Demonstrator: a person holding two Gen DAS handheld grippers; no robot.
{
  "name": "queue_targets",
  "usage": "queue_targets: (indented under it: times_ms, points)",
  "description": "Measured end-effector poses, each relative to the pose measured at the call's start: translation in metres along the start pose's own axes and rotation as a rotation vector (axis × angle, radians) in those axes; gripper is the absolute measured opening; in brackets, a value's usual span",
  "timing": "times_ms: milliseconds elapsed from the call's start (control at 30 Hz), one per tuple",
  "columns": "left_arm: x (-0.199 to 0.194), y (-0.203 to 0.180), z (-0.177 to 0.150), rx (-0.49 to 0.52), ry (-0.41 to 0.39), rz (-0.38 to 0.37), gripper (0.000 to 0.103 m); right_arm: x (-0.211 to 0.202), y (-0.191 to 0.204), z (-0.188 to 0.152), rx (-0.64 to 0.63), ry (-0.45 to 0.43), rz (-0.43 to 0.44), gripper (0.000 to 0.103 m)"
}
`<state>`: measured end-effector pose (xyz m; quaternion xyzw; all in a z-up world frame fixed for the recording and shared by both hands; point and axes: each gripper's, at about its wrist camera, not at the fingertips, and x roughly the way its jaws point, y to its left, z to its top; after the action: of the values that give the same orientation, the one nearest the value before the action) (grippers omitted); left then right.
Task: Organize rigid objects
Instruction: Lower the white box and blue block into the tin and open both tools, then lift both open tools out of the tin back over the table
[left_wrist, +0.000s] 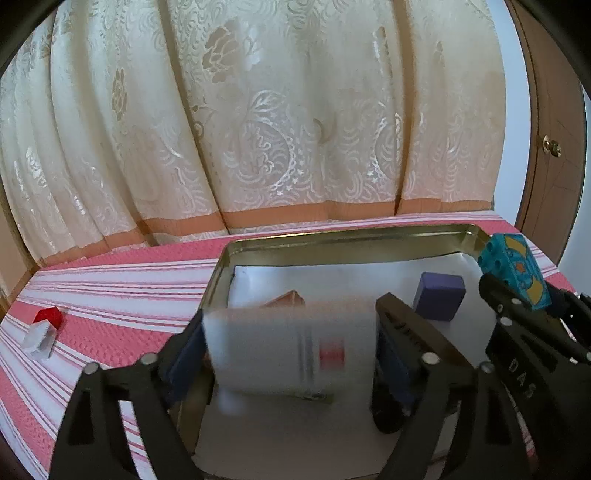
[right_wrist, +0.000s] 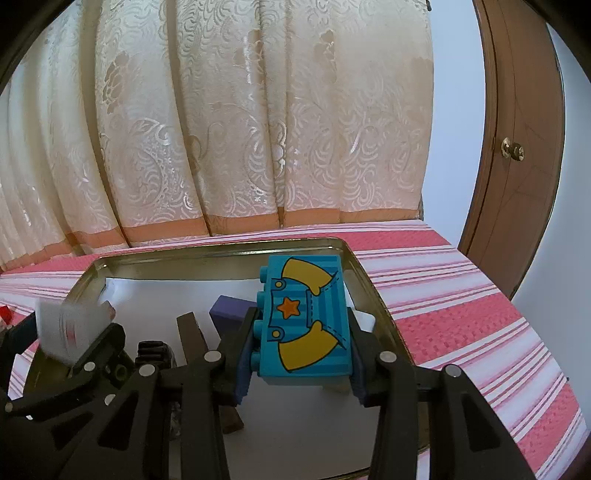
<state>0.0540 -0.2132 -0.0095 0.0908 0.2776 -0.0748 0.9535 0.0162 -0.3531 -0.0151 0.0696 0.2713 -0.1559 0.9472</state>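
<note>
The white box (left_wrist: 291, 347) with a red patch is blurry, its print unreadable, clamped in the left gripper (left_wrist: 290, 350) over the metal tin (left_wrist: 332, 240). The right gripper (right_wrist: 301, 332) is pinching a teal toy brick (right_wrist: 304, 317) with yellow sleeves and an orange star, also above the tin. A purple block (left_wrist: 439, 297) and a brown block (left_wrist: 286, 300) sit inside. "DAS" shows on the right gripper's finger. A red-and-white piece (left_wrist: 44, 328) lies off on the striped cloth (left_wrist: 110, 295).

Blurred white box (left_wrist: 291, 347) and turquoise brick (right_wrist: 306, 325) held above tin (left_wrist: 332, 240).
</note>
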Motion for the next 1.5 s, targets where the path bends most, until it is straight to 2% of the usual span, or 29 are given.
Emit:
queue_targets:
  times_ms: [67, 133, 200, 267, 300, 367, 500, 633, 833, 1067, 1233, 1500]
  points:
    - [0.000, 0.003, 0.000, -0.015, -0.003, 0.018, 0.098, 0.000, 0.002, -0.001, 0.001, 0.001, 0.005, 0.049]
    - [0.000, 0.007, -0.001, -0.038, 0.001, 0.017, 0.101, 0.000, 0.001, 0.000, 0.006, -0.002, 0.001, 0.054]
    - [0.000, 0.012, -0.002, -0.063, -0.003, 0.006, 0.102, -0.001, -0.002, 0.000, 0.020, -0.005, -0.008, 0.071]
    - [-0.003, 0.017, -0.002, -0.082, -0.012, -0.012, 0.103, -0.007, -0.007, 0.002, 0.048, -0.032, -0.002, 0.081]
    - [-0.005, 0.018, -0.002, -0.082, -0.014, -0.020, 0.103, -0.011, -0.010, 0.003, 0.067, -0.059, 0.004, 0.088]
    - [-0.008, 0.018, -0.001, -0.069, -0.021, -0.019, 0.103, -0.024, -0.016, 0.004, 0.110, -0.131, 0.026, 0.096]
    - [-0.015, 0.018, -0.002, -0.044, -0.054, 0.007, 0.103, -0.034, -0.015, 0.005, 0.117, -0.194, 0.026, 0.096]
    - [-0.020, 0.022, -0.001, -0.028, -0.086, 0.035, 0.103, -0.034, -0.014, 0.005, 0.117, -0.197, 0.022, 0.096]
    - [-0.023, 0.029, -0.003, -0.045, -0.096, 0.015, 0.103, -0.039, -0.020, 0.003, 0.149, -0.223, 0.008, 0.096]
    - [-0.027, 0.032, -0.006, -0.033, -0.120, 0.027, 0.103, -0.042, -0.024, 0.002, 0.175, -0.248, 0.009, 0.096]
    - [-0.028, 0.036, -0.009, -0.033, -0.137, 0.045, 0.103, -0.051, -0.027, 0.000, 0.188, -0.306, 0.020, 0.096]
    - [-0.030, 0.043, -0.013, -0.035, -0.146, 0.053, 0.103, -0.053, -0.021, -0.004, 0.163, -0.340, -0.007, 0.096]
